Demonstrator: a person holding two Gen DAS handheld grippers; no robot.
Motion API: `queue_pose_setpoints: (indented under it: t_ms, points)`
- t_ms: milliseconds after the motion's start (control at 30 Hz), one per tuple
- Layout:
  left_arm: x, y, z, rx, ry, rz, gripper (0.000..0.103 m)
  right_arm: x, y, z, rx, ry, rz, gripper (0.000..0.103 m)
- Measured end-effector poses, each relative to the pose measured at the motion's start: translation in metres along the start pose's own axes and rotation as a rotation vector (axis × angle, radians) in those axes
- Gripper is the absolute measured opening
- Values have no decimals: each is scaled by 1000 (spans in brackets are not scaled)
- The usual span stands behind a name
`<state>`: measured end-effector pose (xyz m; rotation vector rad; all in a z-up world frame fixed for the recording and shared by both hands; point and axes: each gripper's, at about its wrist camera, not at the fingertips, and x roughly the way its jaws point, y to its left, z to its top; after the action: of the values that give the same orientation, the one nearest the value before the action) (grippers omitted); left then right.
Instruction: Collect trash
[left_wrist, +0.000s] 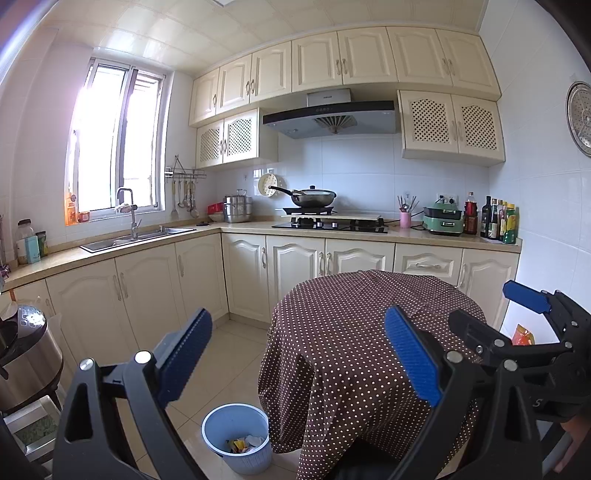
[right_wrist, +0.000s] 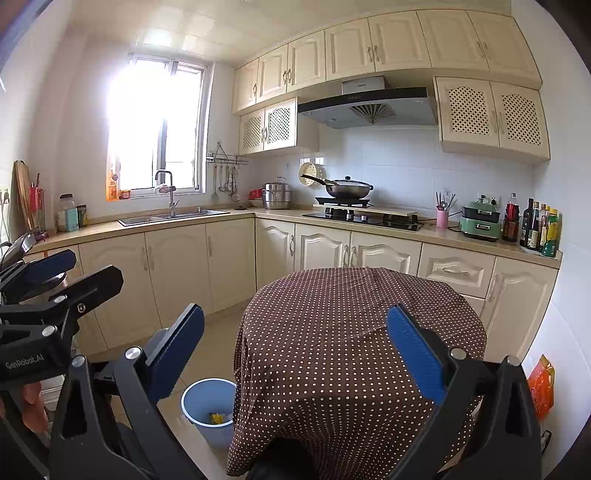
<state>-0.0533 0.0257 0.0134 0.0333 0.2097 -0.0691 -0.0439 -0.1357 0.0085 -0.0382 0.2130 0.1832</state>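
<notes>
Both grippers, left gripper and right gripper, gape wide, holding nothing, above the dotted tablecloth. Left of it on the floor stands a blue bin with crumpled trash inside.

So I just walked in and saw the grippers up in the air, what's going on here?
A person holds a hand-held gripper in each hand over the table with the dotted cloth. The left gripper and right gripper are both open and hold nothing. No trash shows on the cloth. The blue bin on the floor beside the table already has some wrappers in it, so the collecting looks done or nearly so.
</notes>
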Motion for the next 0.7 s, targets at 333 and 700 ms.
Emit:
queue_pose_setpoints:
  t_ms: [333,700]
  points:
    - [2,1,1,-2,2,2,93,1,-1,2,-2,-1,3,96]
    - [3,1,1,-3,6,5,93,4,-3,3,-3,3,7,96]
